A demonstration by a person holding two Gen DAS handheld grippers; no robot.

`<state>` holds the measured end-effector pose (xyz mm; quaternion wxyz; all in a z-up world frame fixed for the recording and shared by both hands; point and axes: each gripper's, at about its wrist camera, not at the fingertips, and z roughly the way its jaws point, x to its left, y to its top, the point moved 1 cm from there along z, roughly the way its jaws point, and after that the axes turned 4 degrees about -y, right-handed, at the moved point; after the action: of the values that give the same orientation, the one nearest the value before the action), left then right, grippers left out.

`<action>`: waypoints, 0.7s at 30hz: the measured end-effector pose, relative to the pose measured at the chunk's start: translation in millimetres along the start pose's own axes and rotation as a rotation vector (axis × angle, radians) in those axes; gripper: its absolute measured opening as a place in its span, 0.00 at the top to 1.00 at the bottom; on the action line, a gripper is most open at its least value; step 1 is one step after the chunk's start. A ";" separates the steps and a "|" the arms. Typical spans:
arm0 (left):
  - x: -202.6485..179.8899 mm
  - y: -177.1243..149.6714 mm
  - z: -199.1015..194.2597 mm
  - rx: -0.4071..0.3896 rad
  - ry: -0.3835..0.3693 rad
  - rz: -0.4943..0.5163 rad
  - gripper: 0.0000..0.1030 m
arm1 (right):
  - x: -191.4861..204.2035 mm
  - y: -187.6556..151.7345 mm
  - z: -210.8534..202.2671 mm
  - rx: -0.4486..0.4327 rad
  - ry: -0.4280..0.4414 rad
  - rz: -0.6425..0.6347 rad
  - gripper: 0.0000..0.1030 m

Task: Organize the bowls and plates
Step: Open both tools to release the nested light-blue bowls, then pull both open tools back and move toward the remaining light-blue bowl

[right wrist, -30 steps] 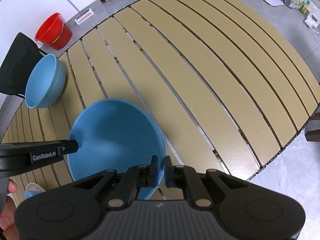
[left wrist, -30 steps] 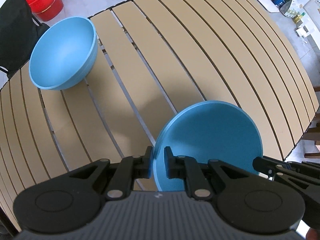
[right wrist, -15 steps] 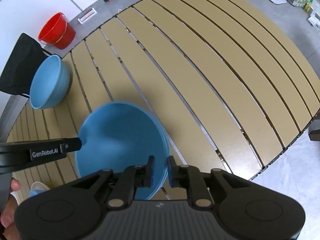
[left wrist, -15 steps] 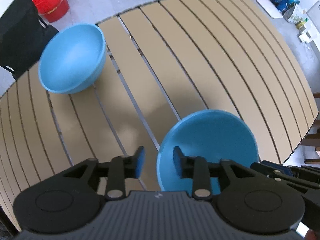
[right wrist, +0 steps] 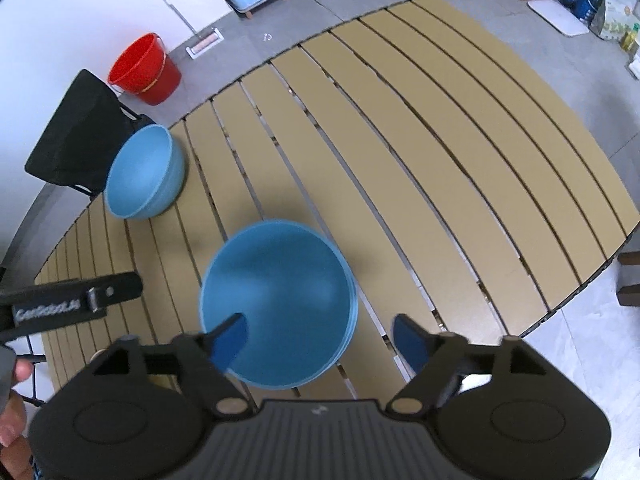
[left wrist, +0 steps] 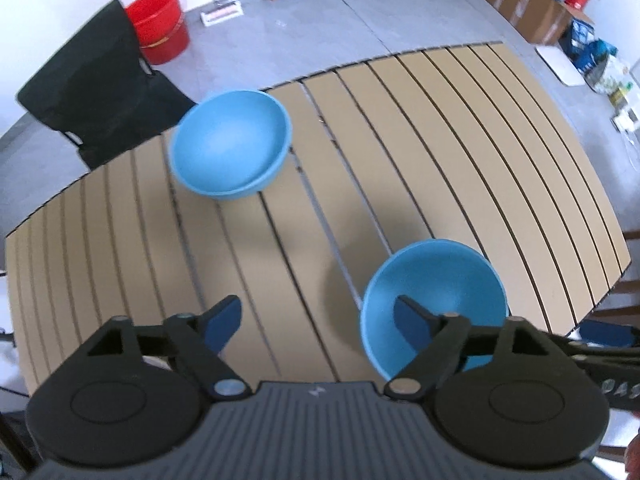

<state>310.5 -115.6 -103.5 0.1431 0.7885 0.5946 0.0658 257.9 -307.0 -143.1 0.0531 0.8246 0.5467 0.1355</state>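
A deep blue bowl rests on the slatted wooden table near its front edge; layered rims show on its right side in the right wrist view. My left gripper hangs above the bowl's left rim. Its jaws are opening and no pad touches the bowl. My right gripper hangs above the bowl's right rim. Its jaws are opening too, with nothing gripped. A second, lighter blue bowl stands alone at the table's far left corner. Each view shows the other gripper at its edge.
A black fabric chair stands just beyond the far left corner, with a red bucket on the grey floor behind it. Cardboard boxes and bags line the far right. A person's hand shows at the lower left.
Both grippers were shut on opposite rims of the near bowl. They have let go, spread wide and risen, and the bowl sits lower and smaller in both views.
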 end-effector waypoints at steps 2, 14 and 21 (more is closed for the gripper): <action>6.2 -2.4 -8.8 -0.008 0.016 -0.032 0.00 | 0.0 -0.1 -9.3 -0.011 0.003 -0.009 0.10; 16.5 -21.0 -62.3 -0.068 0.041 -0.160 0.00 | 7.8 3.2 -54.9 -0.068 0.015 -0.099 0.00; 32.2 -29.3 -93.4 -0.099 0.097 -0.247 0.00 | 17.5 14.6 -75.4 -0.088 0.055 -0.167 0.00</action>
<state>267.1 -63.6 -25.7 0.1599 0.6970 0.6895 0.1149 256.0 -301.3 -64.5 0.0854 0.7689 0.6084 0.1768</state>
